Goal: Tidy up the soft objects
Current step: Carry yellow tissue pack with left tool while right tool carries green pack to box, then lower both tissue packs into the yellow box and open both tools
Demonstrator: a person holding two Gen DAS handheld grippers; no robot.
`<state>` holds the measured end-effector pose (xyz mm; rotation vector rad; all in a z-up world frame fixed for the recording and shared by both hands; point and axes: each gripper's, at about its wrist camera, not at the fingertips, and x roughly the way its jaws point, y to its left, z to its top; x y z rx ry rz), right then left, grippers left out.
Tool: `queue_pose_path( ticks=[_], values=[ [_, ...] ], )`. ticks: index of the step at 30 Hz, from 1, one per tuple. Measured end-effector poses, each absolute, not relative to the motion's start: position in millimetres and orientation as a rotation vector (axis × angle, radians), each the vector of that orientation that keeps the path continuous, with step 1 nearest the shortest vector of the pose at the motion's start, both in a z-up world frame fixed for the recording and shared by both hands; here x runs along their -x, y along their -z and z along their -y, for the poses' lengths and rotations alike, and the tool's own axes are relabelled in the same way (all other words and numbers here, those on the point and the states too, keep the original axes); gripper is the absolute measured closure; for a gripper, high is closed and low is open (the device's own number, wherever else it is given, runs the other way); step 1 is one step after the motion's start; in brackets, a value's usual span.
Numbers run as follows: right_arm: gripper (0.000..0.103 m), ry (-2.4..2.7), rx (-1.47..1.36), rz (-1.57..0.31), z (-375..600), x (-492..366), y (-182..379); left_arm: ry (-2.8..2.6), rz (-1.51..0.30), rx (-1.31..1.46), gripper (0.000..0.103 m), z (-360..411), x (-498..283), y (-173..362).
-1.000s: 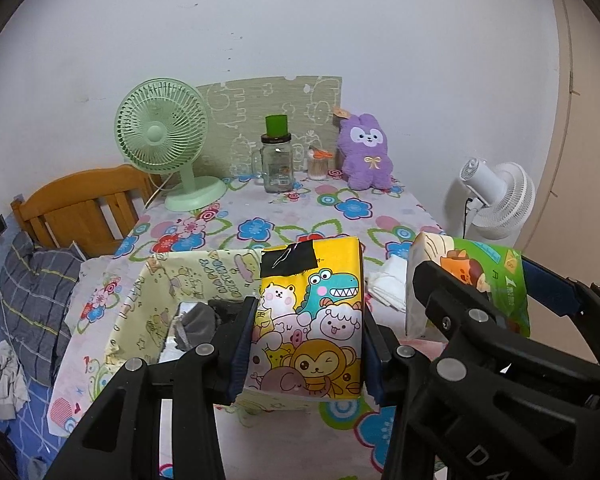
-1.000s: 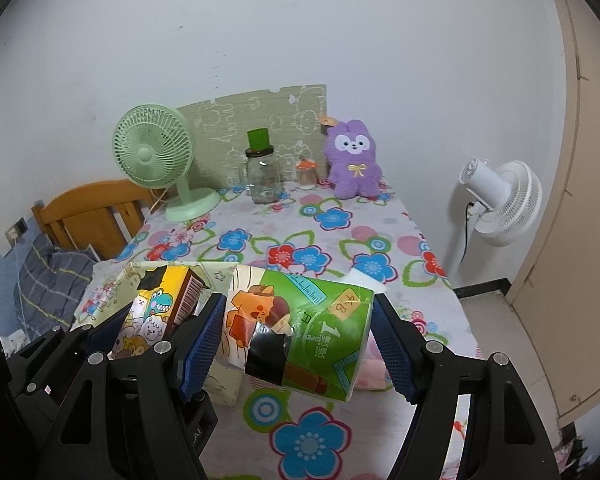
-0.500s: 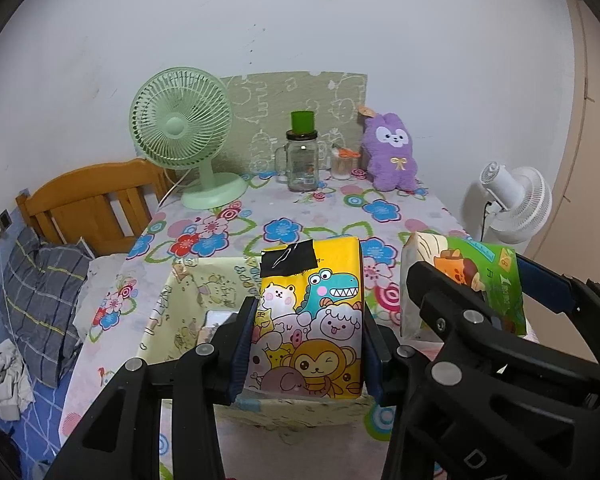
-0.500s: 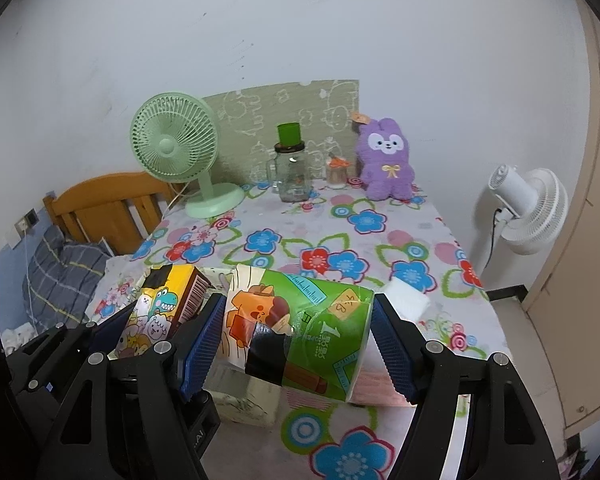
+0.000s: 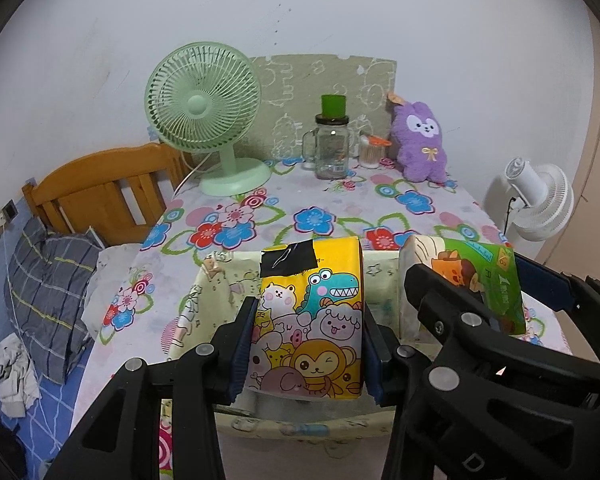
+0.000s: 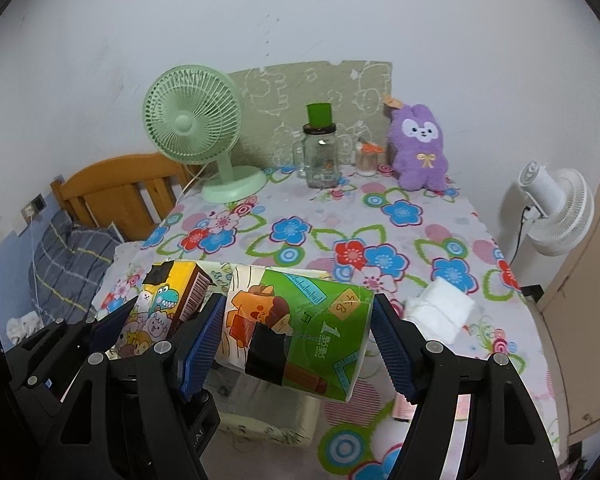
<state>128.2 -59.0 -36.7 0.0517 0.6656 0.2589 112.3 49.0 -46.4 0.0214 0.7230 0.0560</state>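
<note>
My left gripper (image 5: 306, 344) is shut on a yellow cartoon-animal tissue pack (image 5: 312, 320) and holds it over a pale yellow fabric storage box (image 5: 216, 284) at the table's near edge. My right gripper (image 6: 300, 340) is shut on a green tissue pack (image 6: 300, 320) and holds it just right of the yellow pack, above the same box (image 6: 268, 420). The green pack also shows in the left wrist view (image 5: 476, 280), and the yellow pack in the right wrist view (image 6: 164, 304). A folded white cloth (image 6: 440, 314) lies on the table to the right.
On the flowered tablecloth (image 5: 316, 220) at the back stand a green fan (image 5: 208, 116), a glass jar with a green lid (image 5: 332, 140) and a purple plush bunny (image 5: 420, 144). A wooden chair (image 5: 100, 196) is on the left, a white fan (image 5: 540, 200) on the right.
Both grippers have moved left and forward with their packs, so they now hang over the fabric box. The box's inside is now mostly hidden behind the packs.
</note>
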Motion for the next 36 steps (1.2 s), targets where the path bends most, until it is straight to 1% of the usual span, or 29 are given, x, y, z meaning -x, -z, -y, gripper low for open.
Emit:
queue_pose_path(
  ticks=[11, 17, 23, 26, 27, 28, 30, 34, 36],
  values=[
    [0.028, -0.307, -0.036, -0.716, 34, -149, 56, -0.077, -0.781, -0.017, 0.055, -70, -129, 66],
    [0.028, -0.324, -0.018, -0.74, 22, -159, 66, -0.08, -0.821, -0.01, 0.053, -79, -138, 78],
    [0.028, -0.339, -0.004, -0.756, 14, -168, 74, -0.07, -0.834, -0.012, 0.052, -82, -138, 81],
    [0.028, -0.346, 0.004, -0.758, 10, -172, 76, -0.072, -0.851, -0.007, 0.047, -85, -141, 84],
    [0.028, -0.351, 0.006, -0.76, 8, -173, 78, -0.075, -0.855, -0.004, 0.044, -86, -142, 85],
    [0.028, -0.353, 0.008, -0.762, 7, -174, 78, -0.079, -0.857, -0.004, 0.038, -87, -143, 86],
    [0.028, -0.356, 0.016, -0.765, 4, -176, 80, -0.094, -0.856, -0.01, 0.034, -88, -143, 86],
    [0.028, -0.367, 0.03, -0.768, -1, -180, 82, -0.121, -0.858, -0.017, 0.029, -92, -144, 88],
    [0.028, -0.37, 0.037, -0.767, -4, -182, 82, -0.117, -0.864, -0.014, 0.029, -93, -146, 88]
  ],
)
